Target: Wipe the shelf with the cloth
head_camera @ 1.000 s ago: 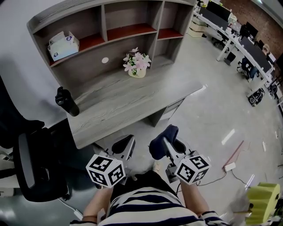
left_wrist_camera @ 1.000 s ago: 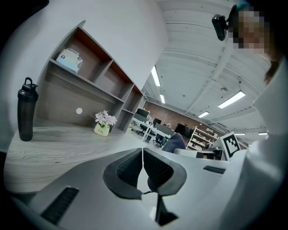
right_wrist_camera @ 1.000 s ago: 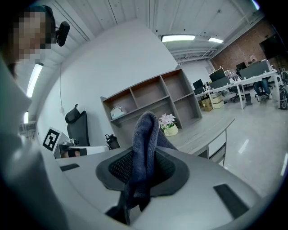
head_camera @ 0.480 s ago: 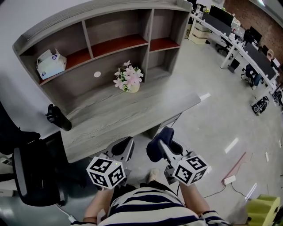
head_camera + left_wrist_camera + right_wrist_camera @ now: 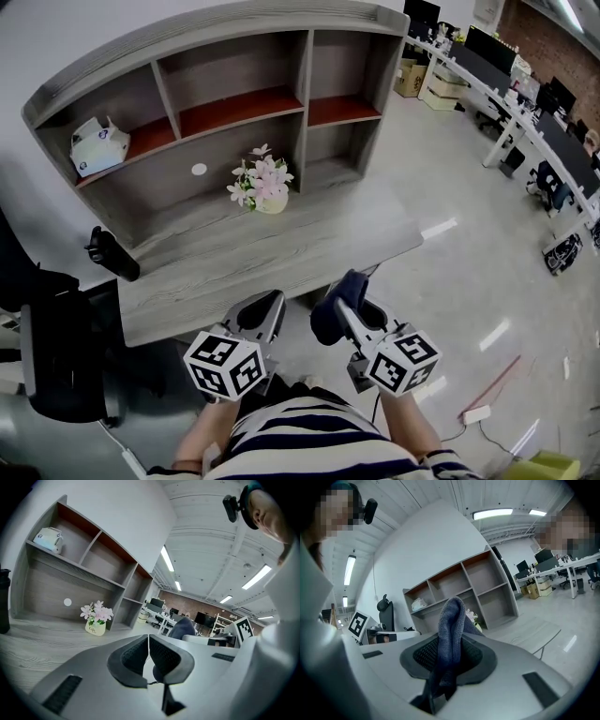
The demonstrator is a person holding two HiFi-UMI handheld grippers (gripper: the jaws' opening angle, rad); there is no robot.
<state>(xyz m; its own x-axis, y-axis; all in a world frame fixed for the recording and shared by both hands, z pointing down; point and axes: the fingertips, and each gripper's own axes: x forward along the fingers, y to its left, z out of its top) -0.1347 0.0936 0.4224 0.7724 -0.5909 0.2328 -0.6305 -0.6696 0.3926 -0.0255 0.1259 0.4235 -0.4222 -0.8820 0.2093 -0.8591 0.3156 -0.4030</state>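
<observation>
A dark blue cloth (image 5: 334, 302) is pinched in my right gripper (image 5: 349, 306), folded and sticking up between the jaws; it fills the middle of the right gripper view as cloth (image 5: 451, 634). My left gripper (image 5: 261, 315) is shut with nothing in it, its pads (image 5: 140, 654) pressed together. Both grippers hang in front of the desk's near edge, below the grey wooden shelf unit (image 5: 211, 89) with red-brown boards (image 5: 234, 110). The shelf unit (image 5: 464, 590) also shows ahead in the right gripper view and at the left as shelf unit (image 5: 70, 581).
On the grey desk (image 5: 244, 253) stand a flower pot (image 5: 262, 187) and a black bottle (image 5: 108, 255). A tissue box (image 5: 98, 142) sits in the left shelf bay. A black chair (image 5: 52, 347) is at the left. Office desks (image 5: 525, 122) lie far right.
The view has drawn back and shifted, so the desk and shelf sit a little farther left and lower. Both grippers hold the same pose, the cloth still pinched in the right one.
</observation>
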